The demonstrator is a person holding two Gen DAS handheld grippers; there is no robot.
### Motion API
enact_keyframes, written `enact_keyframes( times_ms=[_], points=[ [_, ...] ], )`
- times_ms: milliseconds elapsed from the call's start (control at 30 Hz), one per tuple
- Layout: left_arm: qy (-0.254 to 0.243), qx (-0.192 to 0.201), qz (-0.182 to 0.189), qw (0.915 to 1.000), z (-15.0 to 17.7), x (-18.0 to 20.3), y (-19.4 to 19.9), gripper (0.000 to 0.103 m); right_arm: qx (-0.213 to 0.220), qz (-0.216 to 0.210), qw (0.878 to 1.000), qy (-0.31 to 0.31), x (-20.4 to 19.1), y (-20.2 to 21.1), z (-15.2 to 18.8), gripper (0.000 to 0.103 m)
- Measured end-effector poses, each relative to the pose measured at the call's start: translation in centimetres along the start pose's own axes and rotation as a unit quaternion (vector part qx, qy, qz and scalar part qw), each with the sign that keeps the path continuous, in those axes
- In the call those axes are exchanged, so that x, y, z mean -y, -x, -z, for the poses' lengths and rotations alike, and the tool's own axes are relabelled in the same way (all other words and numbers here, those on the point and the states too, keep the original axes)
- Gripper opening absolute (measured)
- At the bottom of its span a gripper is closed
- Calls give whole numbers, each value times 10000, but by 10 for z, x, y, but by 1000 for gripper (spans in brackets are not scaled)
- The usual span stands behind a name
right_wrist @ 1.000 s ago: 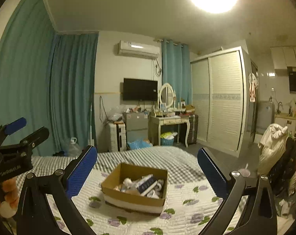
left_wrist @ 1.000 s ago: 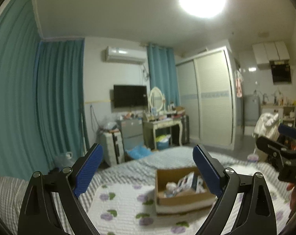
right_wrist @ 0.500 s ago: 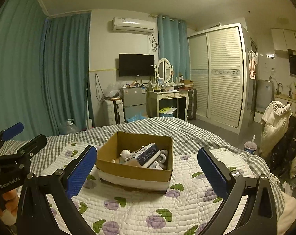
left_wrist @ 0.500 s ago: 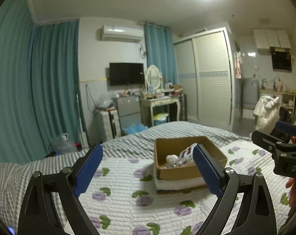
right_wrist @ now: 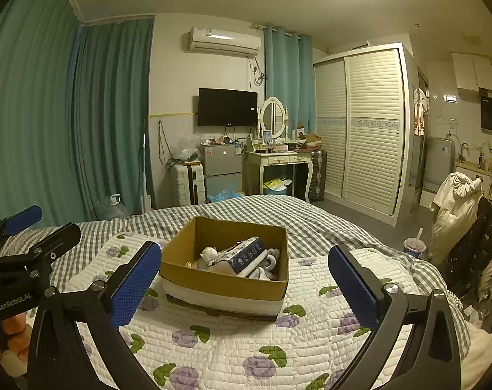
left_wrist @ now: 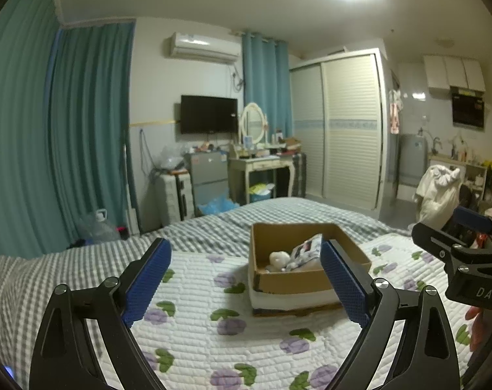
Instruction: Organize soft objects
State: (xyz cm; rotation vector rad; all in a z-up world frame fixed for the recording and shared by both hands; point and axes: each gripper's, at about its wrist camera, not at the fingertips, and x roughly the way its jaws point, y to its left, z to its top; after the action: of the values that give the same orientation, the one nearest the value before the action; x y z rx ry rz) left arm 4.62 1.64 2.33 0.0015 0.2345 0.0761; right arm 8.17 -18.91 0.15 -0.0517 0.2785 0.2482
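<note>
A brown cardboard box (left_wrist: pixel 294 284) (right_wrist: pixel 223 284) sits on a white quilt with purple flowers (left_wrist: pixel 213 334) (right_wrist: pixel 232 351) on the bed. In it lie a small white plush (left_wrist: pixel 278 257) (right_wrist: pixel 209 253), a dark-and-white packet (left_wrist: pixel 306 249) (right_wrist: pixel 246 255) and white ring-shaped items (right_wrist: pixel 267 265). My left gripper (left_wrist: pixel 246 282) is open and empty, held above the quilt in front of the box. My right gripper (right_wrist: pixel 246 284) is open and empty, framing the box from the near side. Each gripper shows at the edge of the other's view.
A grey checked bedspread (right_wrist: pixel 311 217) covers the far part of the bed. Beyond stand a suitcase (right_wrist: pixel 187 183), a small fridge (right_wrist: pixel 219 170), a dressing table (right_wrist: pixel 278 162) and a wardrobe (right_wrist: pixel 369 130). A chair with clothes (right_wrist: pixel 457 214) stands at the right.
Both grippers tilted down over the first half second, bringing the box and quilt into fuller view, then rose slightly. Both stay open and empty.
</note>
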Motion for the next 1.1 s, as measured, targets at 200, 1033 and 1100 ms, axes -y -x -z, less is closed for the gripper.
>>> enact_keyframes(
  times_ms=[200, 1033, 1100],
  points=[
    [6, -11, 22, 10000, 1, 0, 0, 95, -22, 9, 10000, 6, -1, -1, 0, 103],
    [28, -105, -10, 9999, 2, -2, -3, 95, -117, 71, 9999, -10, -5, -3, 4, 103],
    [24, -101, -7, 9999, 2, -2, -3, 95, -117, 67, 9999, -7, -5, -3, 4, 103]
  ],
)
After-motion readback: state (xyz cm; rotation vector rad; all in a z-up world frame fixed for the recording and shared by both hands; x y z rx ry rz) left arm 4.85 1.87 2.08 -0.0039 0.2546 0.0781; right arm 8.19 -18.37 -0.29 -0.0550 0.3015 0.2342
